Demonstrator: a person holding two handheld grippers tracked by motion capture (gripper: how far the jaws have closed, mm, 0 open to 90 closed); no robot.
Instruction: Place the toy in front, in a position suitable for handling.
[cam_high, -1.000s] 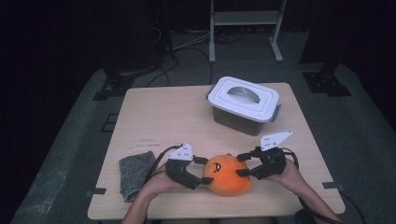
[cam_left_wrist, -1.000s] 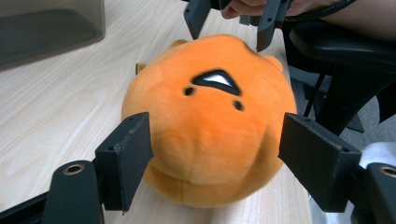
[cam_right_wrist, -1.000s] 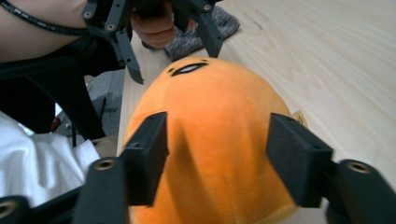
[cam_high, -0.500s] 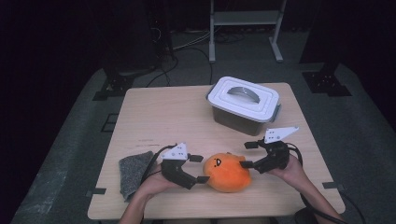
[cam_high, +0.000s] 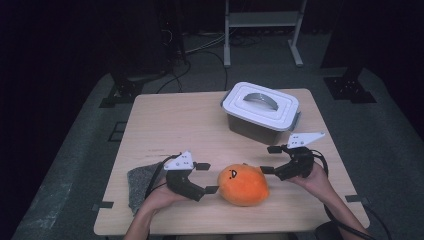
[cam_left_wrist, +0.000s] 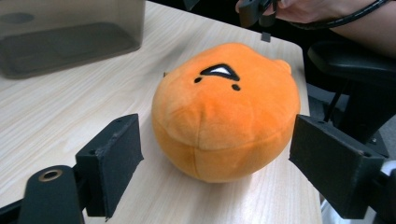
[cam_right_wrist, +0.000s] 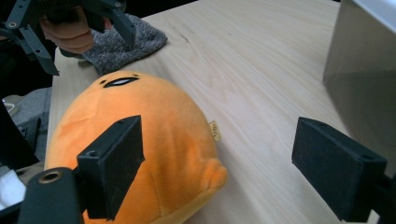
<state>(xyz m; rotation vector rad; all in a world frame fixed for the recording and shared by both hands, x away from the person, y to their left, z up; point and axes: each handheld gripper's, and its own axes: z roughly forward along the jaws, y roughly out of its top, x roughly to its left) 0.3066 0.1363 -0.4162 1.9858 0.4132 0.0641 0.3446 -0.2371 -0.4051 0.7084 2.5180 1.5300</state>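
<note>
Orange plush toy (cam_high: 243, 184) on the table (cam_high: 185, 125), both grippers open beside it.

The toy lies near the table's front edge, well in front of the lidded grey box (cam_high: 261, 112). The left gripper (cam_high: 206, 177) sits just left of the toy; its fingers (cam_left_wrist: 116, 161) have just been opening and stand clear of the plush, which lies between them without being touched. The right gripper (cam_high: 270, 159) is just right of the toy, its fingers (cam_right_wrist: 117, 161) also just opened wide, one close beside the plush, the other toward the box. A grey cloth (cam_high: 142, 182) lies left of the toy, behind the left hand (cam_high: 161, 197).
</note>
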